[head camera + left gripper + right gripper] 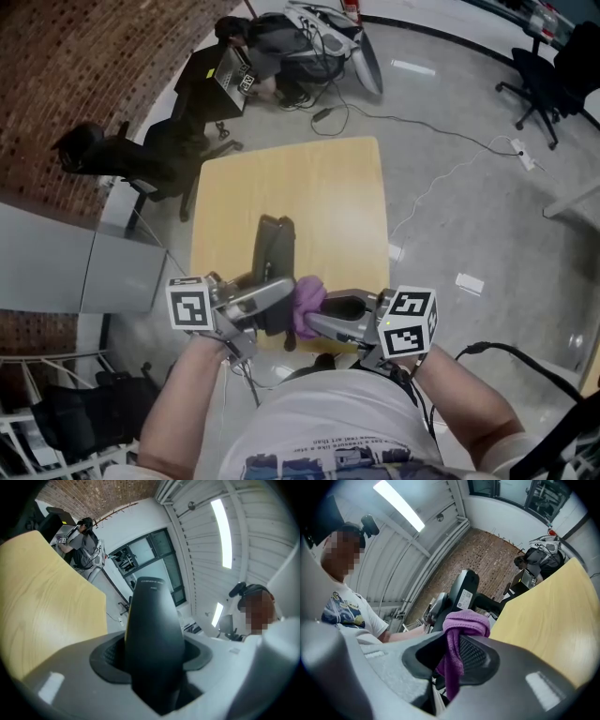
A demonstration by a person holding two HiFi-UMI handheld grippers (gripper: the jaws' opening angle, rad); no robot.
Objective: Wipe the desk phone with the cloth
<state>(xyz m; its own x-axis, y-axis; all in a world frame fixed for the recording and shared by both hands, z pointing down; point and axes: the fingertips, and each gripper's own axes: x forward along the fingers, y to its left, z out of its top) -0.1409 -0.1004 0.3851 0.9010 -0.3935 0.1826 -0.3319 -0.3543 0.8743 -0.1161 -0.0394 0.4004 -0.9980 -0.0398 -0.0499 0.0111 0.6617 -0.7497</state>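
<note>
Over near edge of table (291,178) | desk phone (274,246): my left gripper (267,298) clamped on its near end | purple cloth (307,302): pinched in my right gripper (325,312), just right of phone | risk: hard sideways rub twists phone from left grip; cloth drags out of its narrow pinch

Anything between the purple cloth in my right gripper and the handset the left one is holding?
Nothing visible. The purple cloth, pinched in the right gripper, sits close beside the black handset clamped in the left gripper. The right gripper view shows the handset straight beyond the cloth, with no object between them.
</note>
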